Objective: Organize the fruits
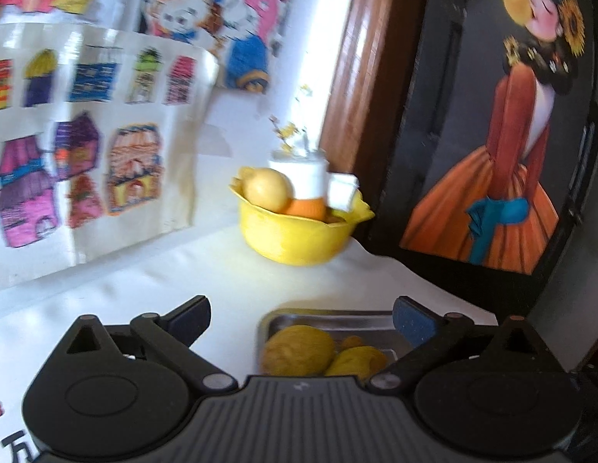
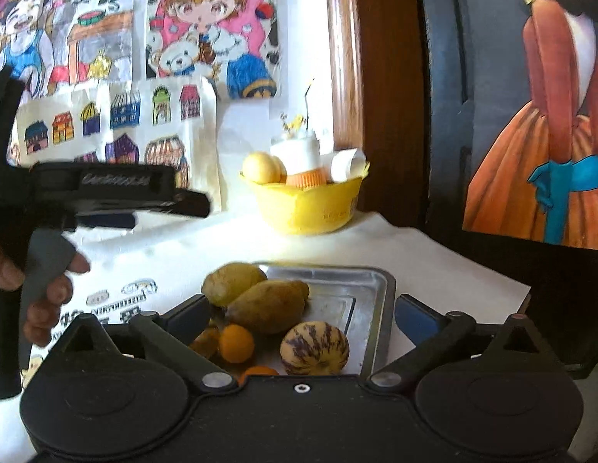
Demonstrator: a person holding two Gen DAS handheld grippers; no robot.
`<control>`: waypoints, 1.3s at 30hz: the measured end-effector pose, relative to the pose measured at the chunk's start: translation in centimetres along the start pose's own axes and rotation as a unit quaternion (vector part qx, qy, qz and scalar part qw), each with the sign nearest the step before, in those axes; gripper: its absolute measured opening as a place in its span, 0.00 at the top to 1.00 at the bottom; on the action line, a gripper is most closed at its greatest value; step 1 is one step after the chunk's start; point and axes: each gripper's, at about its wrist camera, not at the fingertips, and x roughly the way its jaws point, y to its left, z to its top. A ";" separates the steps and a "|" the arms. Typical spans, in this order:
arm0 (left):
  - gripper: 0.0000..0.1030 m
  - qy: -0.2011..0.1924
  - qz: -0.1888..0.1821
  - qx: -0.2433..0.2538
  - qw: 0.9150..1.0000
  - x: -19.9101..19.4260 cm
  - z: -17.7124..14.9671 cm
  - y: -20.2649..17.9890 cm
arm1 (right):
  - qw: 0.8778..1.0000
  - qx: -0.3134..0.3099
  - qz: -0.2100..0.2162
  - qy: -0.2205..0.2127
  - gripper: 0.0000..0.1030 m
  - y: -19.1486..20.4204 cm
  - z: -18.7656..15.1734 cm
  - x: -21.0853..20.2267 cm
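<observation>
White-covered bench (image 2: 206,247) against a wall of coloured children's drawings (image 2: 206,31), a dark painted panel leaning at the right. Metal tray (image 2: 349,293) in front holds the fruit — two brownish-yellow mangoes (image 2: 268,306), a striped melon (image 2: 314,347), small oranges (image 2: 236,343). Yellow bowl (image 2: 306,208) further back carries a pale round fruit (image 2: 262,168) among white containers. Left claw (image 1: 301,318) spread wide, nothing between its pads, hovering over the tray's near edge. Right claw (image 2: 301,316) equally wide and empty, the tray fruit framed between its fingers. Judged: between placements. Next move calls for choosing one fruit — the melon sits clearest — then lowering and closing.
</observation>
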 end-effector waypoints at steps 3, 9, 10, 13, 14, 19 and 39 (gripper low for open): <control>0.01 -0.015 0.012 -0.011 1.000 -1.4 -0.4 1.0 | 1.000 0.011 -0.010 -0.014 0.01 0.5 0.0 -0.8; 0.00 -0.032 0.029 -0.027 0.999 -3.9 -0.8 2.8 | 0.998 0.043 -0.016 -0.031 0.01 1.2 -0.2 -2.5; 0.00 -0.032 0.030 -0.028 0.999 -4.2 -1.0 3.0 | 0.998 0.047 -0.014 -0.031 0.01 1.3 -0.2 -2.8; 0.00 -0.034 0.032 -0.032 0.998 -5.3 -1.4 3.6 | 0.998 0.052 -0.014 -0.037 0.01 1.9 -0.5 -3.9; 0.00 -0.033 0.031 -0.035 0.998 -5.7 -1.7 3.9 | 0.998 0.052 -0.016 -0.039 0.01 2.1 -0.6 -4.2; 0.00 -0.015 0.018 -0.049 0.999 -7.1 -2.5 4.9 | 0.998 0.043 -0.026 -0.044 0.01 3.4 -1.3 -6.0; 0.00 -0.013 -0.018 -0.004 1.000 -13.4 -5.5 8.2 | 0.992 0.044 -0.107 -0.051 0.01 10.3 -4.2 -11.8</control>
